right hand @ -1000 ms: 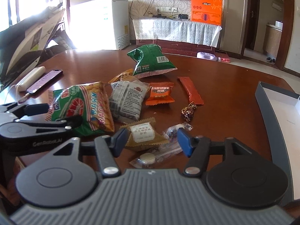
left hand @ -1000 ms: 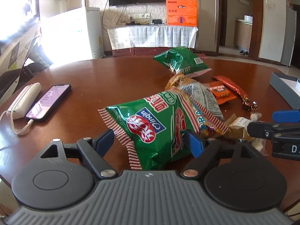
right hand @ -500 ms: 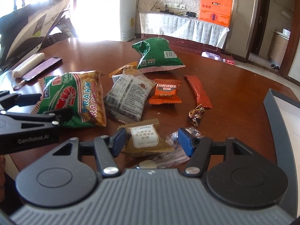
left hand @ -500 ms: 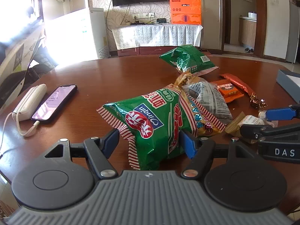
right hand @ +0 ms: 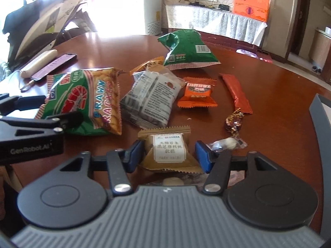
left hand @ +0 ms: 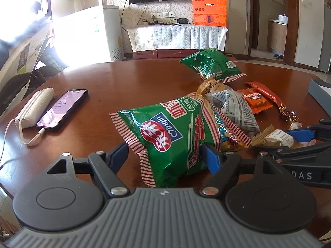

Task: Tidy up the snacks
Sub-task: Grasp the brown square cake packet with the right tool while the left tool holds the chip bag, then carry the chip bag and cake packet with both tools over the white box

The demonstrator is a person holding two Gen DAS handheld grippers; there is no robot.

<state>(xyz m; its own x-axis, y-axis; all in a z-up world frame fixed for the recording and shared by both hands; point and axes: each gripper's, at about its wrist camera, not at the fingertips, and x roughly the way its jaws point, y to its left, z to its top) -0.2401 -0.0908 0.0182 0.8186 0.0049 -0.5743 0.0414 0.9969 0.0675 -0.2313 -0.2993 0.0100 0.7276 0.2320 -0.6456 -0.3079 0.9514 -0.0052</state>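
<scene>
A green prawn cracker bag (left hand: pixel 173 132) lies on the brown table between the fingers of my left gripper (left hand: pixel 165 155), which is closed against its sides. It also shows in the right wrist view (right hand: pixel 86 101). My right gripper (right hand: pixel 168 155) is open around a small tan pastry packet (right hand: pixel 168 150), its fingers a little apart from it. Beyond lie a clear grey packet (right hand: pixel 152 99), an orange packet (right hand: pixel 197 93), a red-brown bar (right hand: pixel 235 92), a foil candy (right hand: pixel 233 122), a clear wrapped candy (right hand: pixel 227 143) and a second green bag (right hand: pixel 186 50).
A phone (left hand: pixel 63 107) and a white power bank (left hand: pixel 36 107) with a cable lie at the table's left. A grey tray (right hand: pixel 319 124) sits at the right edge. The left gripper's body (right hand: pixel 31 130) is close to the left of my right gripper.
My left gripper has closed in on the prawn cracker bag. My right gripper has moved forward so the tan pastry packet now sits between its fingers.
</scene>
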